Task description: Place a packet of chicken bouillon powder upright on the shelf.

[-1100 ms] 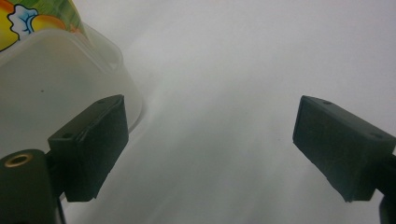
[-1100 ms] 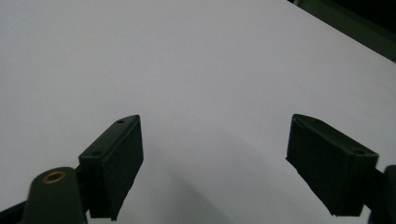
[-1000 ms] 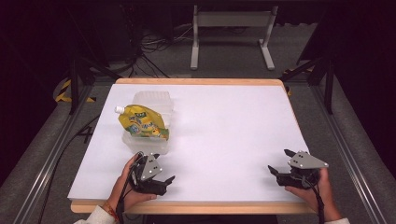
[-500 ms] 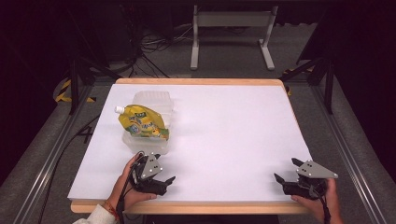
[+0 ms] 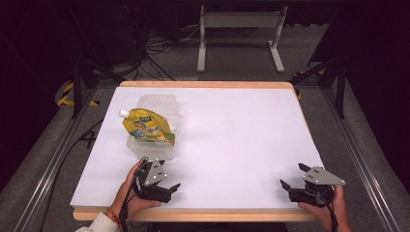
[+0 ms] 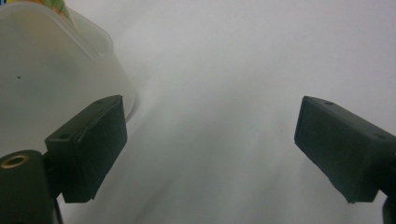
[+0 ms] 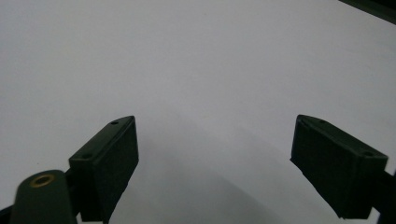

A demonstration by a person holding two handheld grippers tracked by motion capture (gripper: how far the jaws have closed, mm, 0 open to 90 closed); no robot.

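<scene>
A yellow spouted pouch (image 5: 146, 126) with a white cap lies on top of a translucent plastic container (image 5: 153, 150) at the left of the white table (image 5: 237, 130). Just in front of the container, near the table's front edge, my left gripper (image 5: 164, 176) rests open and holds nothing. The left gripper view has the container wall (image 6: 56, 60) beside the left jaw, with a corner of the pouch (image 6: 60, 7) above it and the left gripper (image 6: 210, 126) spread wide. My right gripper (image 5: 293, 176) sits at the front right corner, open and holding nothing. The right gripper (image 7: 215, 140) faces bare table.
The table has a wooden rim (image 5: 203, 84). Beyond its far side stand a grey metal frame (image 5: 239, 29) and cables (image 5: 164, 46) on the floor. Metal rails (image 5: 58, 159) run along both sides of the table.
My right gripper has drawn back toward the table's front edge and a little to the right. The left gripper, pouch and container have stayed put.
</scene>
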